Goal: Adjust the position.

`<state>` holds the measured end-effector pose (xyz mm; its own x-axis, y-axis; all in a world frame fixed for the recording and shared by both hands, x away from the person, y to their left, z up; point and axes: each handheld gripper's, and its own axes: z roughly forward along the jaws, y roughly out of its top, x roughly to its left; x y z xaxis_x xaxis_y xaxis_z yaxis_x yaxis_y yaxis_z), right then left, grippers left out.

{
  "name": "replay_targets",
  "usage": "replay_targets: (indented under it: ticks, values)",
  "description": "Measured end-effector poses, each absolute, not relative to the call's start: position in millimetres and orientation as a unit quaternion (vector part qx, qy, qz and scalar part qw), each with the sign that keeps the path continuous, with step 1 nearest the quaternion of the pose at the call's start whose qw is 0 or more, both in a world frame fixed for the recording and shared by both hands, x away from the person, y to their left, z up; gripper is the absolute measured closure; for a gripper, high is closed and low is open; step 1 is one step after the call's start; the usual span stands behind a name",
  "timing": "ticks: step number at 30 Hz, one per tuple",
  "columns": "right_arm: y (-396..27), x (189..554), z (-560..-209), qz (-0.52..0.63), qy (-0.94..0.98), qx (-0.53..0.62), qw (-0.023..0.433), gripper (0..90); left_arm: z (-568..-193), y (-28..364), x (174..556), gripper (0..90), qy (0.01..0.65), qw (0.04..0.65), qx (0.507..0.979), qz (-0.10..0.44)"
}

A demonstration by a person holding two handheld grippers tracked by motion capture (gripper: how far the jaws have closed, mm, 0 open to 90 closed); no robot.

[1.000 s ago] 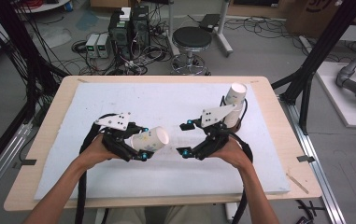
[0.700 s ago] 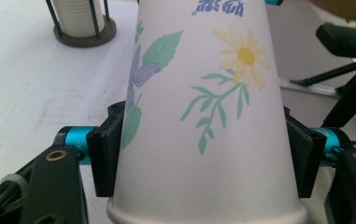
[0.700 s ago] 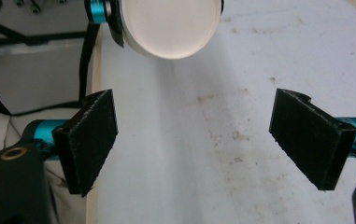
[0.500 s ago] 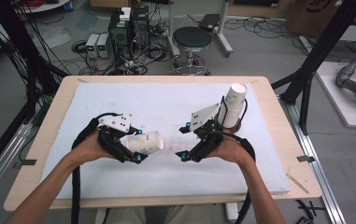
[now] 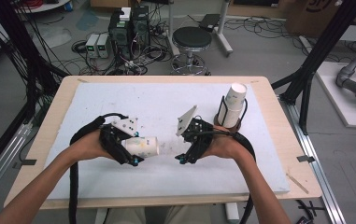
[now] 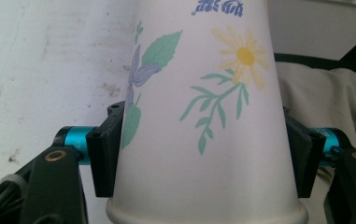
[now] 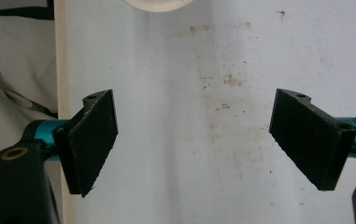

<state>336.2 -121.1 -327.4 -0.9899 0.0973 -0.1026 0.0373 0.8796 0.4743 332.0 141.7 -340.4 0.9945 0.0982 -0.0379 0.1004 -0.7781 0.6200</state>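
White foam mat [image 5: 119,98], wooden table [image 5: 54,121], cabled floor [image 5: 133,51]

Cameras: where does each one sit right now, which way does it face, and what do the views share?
High view: above the person's side, looking forward and down on the table; both forearms, left gripper, right gripper.
Left gripper view: on the left gripper, along its jaws clamped on the paper cup.
Right gripper view: on the right gripper, jaws open over the white mat.
Shared: the cup is in the high view and the left gripper view.
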Motion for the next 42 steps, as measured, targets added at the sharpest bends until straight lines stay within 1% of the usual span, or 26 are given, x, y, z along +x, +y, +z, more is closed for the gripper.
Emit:
replay_targets:
  ticks: [6,13,23,30,41,42]
  values:
    - [-112.7,336.2,-327.4,0.206,0.975,0.026,0.073,15.7,-340.1,136.4,332.9,29.9,0.051,0.303,0.952,0.000]
    - [-106.5,336.2,-328.5,0.187,0.980,0.018,0.071,16.1,-343.7,130.8,335.2,30.1,0.051,0.279,0.959,0.002]
    - [-95.3,334.7,-330.4,0.178,0.982,0.000,0.067,16.2,-345.4,112.9,336.6,30.2,0.041,0.270,0.962,-0.001]
    - [-86.3,332.9,-331.1,0.169,0.983,-0.010,0.068,16.6,-345.5,103.5,336.5,30.3,0.038,0.250,0.967,-0.001]
    - [-76.1,330.8,-333.5,0.166,0.984,-0.021,0.068,16.9,-342.6,94.4,336.1,30.4,0.032,0.255,0.966,-0.005]
    - [-75.8,330.8,-333.0,0.166,0.984,-0.023,0.067,18.6,-342.9,94.3,336.0,30.4,0.033,0.255,0.966,-0.005]
